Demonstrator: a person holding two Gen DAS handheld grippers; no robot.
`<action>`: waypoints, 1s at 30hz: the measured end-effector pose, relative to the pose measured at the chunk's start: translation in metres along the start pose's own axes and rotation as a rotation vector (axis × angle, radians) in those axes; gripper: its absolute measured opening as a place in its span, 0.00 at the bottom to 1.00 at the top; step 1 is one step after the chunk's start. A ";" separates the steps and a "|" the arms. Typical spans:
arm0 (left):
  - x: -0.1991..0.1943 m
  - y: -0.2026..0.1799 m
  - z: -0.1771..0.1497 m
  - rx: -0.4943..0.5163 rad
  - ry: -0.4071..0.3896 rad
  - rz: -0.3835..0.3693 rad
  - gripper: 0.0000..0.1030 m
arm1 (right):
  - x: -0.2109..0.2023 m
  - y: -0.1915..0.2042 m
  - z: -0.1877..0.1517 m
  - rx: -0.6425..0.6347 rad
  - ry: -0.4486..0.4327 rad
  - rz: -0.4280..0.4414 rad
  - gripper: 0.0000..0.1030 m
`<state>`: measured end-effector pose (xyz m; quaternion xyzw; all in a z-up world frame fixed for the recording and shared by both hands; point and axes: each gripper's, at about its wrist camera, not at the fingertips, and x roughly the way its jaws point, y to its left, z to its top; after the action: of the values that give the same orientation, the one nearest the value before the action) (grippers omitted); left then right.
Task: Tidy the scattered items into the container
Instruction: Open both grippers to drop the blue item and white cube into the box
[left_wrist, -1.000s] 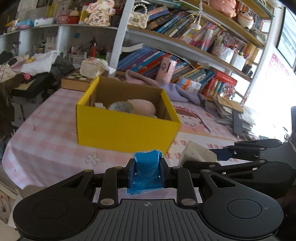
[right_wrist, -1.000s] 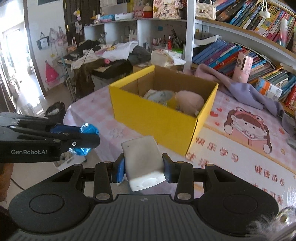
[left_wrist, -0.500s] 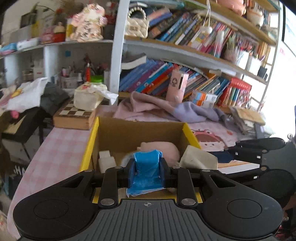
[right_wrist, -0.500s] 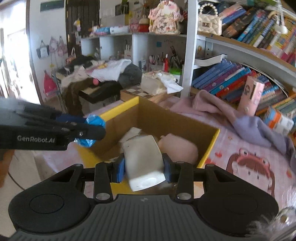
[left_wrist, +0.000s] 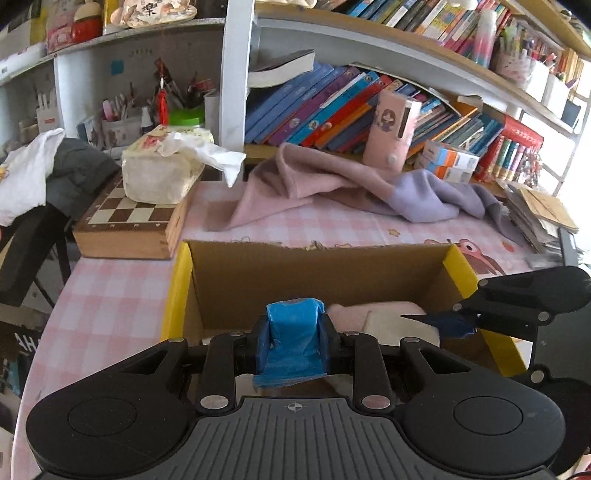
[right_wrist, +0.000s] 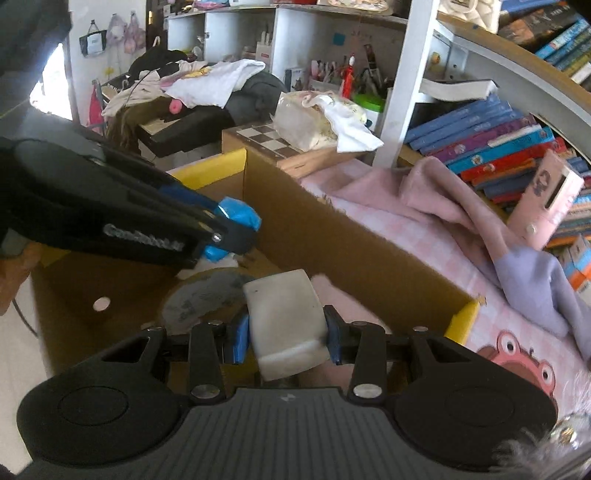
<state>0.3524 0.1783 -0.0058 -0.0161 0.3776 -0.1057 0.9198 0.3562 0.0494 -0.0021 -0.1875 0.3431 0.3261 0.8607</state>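
Both grippers hang over the open yellow box (left_wrist: 177, 291) on the bench (left_wrist: 110, 295), each tipped down toward its inside, which suits dropping a load in rather than setting it beside the box. The left gripper (left_wrist: 293, 332) has its jaws closed tight on a crumpled blue wrapper (left_wrist: 293, 328). The right gripper (right_wrist: 284, 332) has its jaws clamped on a white block (right_wrist: 284, 314), held partly apart by the block's width. Inside the box lie a pink soft thing (left_wrist: 369, 308) and a grey round thing (right_wrist: 203, 295), with a small white piece near the left gripper's tip, too hidden to name. Both held things are above the box, not yet in it.
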 end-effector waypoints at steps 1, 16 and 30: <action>0.003 0.000 0.001 0.002 0.006 0.000 0.25 | 0.003 -0.001 0.003 -0.004 0.004 0.002 0.37; 0.007 -0.003 0.004 0.019 0.039 0.076 0.75 | 0.020 -0.013 0.015 0.000 0.023 -0.014 0.46; -0.098 -0.014 -0.022 -0.058 -0.199 -0.002 0.84 | -0.076 0.011 0.001 0.051 -0.227 -0.140 0.59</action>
<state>0.2665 0.1856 0.0476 -0.0536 0.2876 -0.0934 0.9517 0.3077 0.0250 0.0520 -0.1510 0.2377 0.2758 0.9190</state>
